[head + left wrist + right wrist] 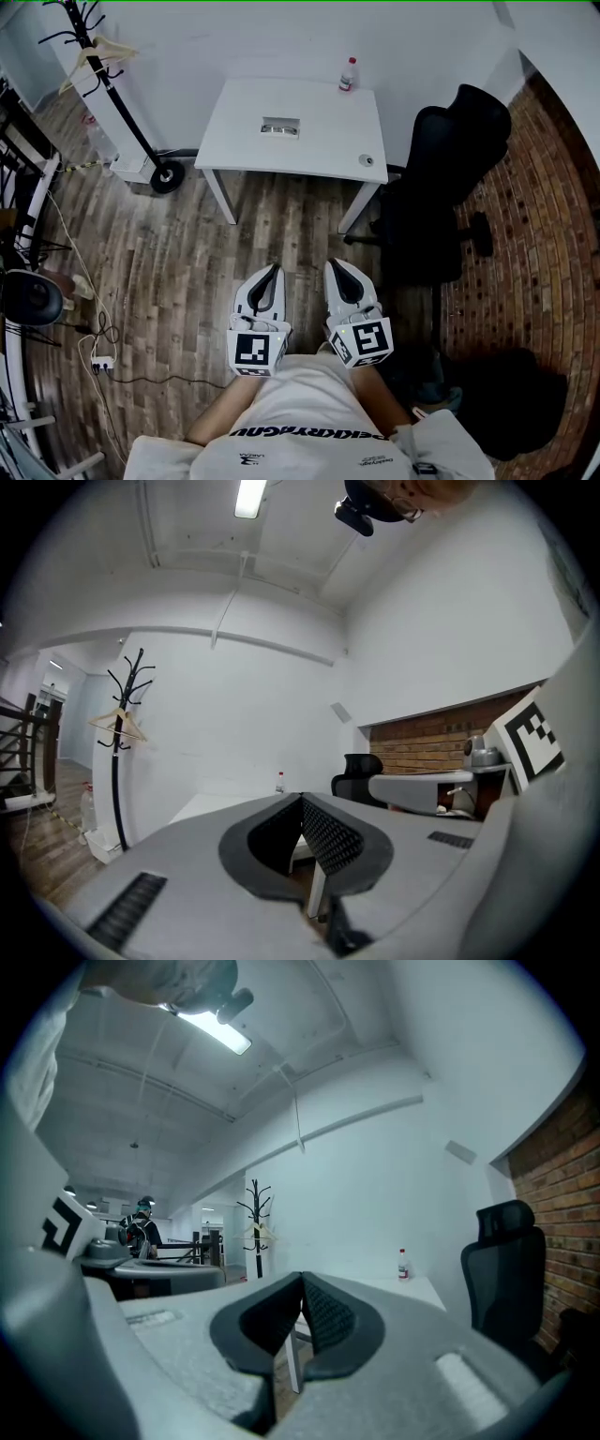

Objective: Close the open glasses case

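Observation:
The open glasses case (280, 127) lies on the white table (319, 141) far ahead in the head view, a small grey box with something dark inside. Both grippers hang close to the person's body, well short of the table and above the wooden floor. The left gripper (275, 270) and the right gripper (335, 265) point toward the table, each with its jaws closed tip to tip and holding nothing. In the left gripper view (301, 799) and the right gripper view (301, 1277) the pads meet; the case is hidden in both.
A plastic bottle (348, 75) stands at the table's far right edge, and a small round object (367, 160) lies near its right front corner. A black office chair (450, 169) stands right of the table. A coat rack (112, 84) stands to the left, with cables (98, 361) on the floor.

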The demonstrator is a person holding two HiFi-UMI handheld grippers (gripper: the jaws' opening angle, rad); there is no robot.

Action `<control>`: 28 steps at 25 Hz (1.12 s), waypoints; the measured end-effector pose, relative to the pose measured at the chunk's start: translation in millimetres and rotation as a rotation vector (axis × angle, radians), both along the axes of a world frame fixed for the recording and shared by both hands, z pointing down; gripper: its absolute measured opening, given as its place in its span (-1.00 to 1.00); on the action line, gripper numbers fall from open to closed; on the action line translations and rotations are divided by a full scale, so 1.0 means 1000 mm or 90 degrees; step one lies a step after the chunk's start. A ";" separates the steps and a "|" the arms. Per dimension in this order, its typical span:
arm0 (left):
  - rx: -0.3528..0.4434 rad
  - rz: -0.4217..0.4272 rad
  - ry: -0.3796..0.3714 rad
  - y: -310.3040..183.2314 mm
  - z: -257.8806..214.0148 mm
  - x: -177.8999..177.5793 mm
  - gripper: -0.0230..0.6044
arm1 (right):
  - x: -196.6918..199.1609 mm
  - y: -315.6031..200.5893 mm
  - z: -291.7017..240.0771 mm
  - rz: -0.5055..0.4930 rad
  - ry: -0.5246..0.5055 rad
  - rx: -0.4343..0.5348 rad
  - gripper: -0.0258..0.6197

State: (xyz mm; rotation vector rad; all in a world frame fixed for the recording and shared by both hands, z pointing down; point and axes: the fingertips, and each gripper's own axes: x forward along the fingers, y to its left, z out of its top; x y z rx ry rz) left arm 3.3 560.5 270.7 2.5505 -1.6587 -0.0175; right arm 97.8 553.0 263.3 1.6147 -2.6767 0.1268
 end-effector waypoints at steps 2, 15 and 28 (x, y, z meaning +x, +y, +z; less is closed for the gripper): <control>0.001 0.022 0.005 -0.003 0.002 -0.009 -0.94 | -0.014 -0.002 -0.001 0.000 -0.005 0.006 -0.95; -0.008 0.009 0.004 -0.036 0.010 -0.058 -0.94 | -0.060 -0.035 -0.002 0.023 0.005 0.018 -0.93; -0.033 -0.008 0.008 -0.160 0.041 -0.068 -0.94 | -0.063 -0.161 0.036 0.028 0.012 -0.016 -0.93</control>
